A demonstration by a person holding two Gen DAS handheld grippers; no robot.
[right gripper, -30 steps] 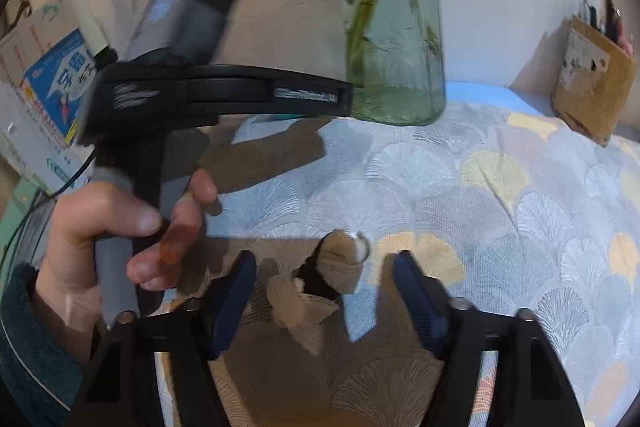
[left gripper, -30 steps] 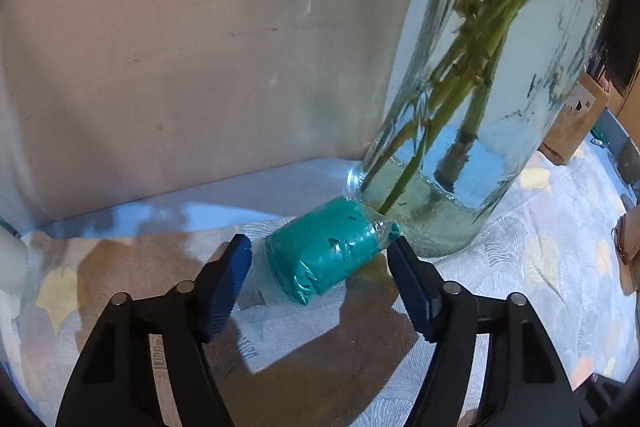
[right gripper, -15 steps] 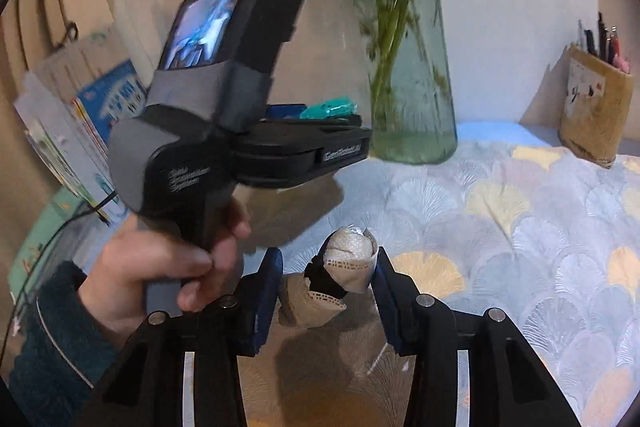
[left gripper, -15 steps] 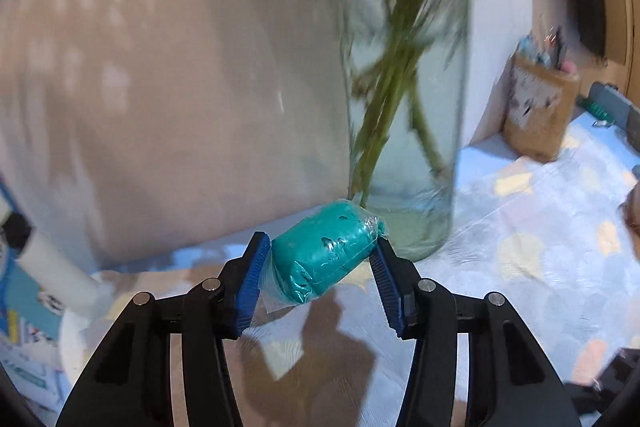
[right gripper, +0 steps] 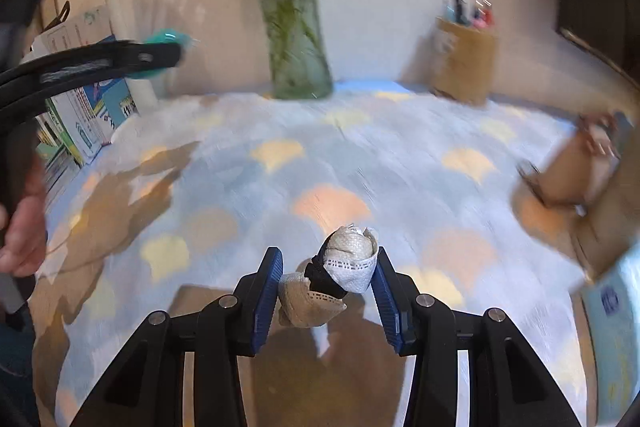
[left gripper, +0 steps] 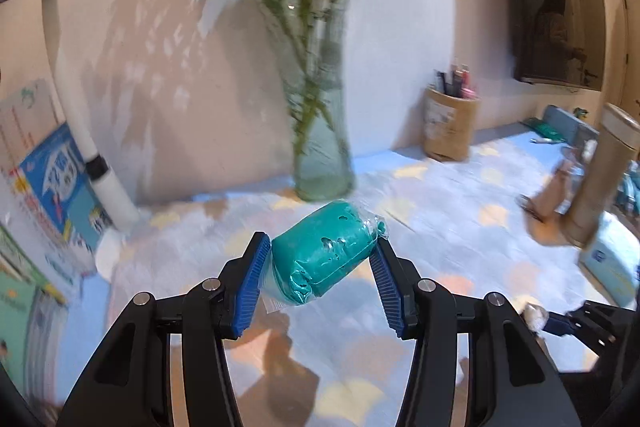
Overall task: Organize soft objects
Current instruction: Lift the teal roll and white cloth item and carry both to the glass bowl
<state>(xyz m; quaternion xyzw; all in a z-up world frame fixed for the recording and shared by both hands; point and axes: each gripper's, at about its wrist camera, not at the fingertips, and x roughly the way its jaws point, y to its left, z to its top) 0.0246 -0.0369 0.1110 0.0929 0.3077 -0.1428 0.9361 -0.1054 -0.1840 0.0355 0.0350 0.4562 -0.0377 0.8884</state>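
- The left hand-held gripper [left gripper: 318,273] has closed on the green roll [left gripper: 326,263]; a second ago its pads stood clear of the roll lying at the foot of the vase [left gripper: 320,131].
- The roll is now off the surface [left gripper: 440,227], and the vase sits far behind it.
- The right hand-held gripper [right gripper: 326,285] pinches the lace bundle [right gripper: 340,277], also lifted.
- Both soft things appear ready for carrying to wherever they belong.

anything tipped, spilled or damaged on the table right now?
Nothing stands out. The vase stands upright, no spill visible. The teal bundle sits crosswise in the left gripper, the beige roll tilted in the right gripper. Background is blurred.
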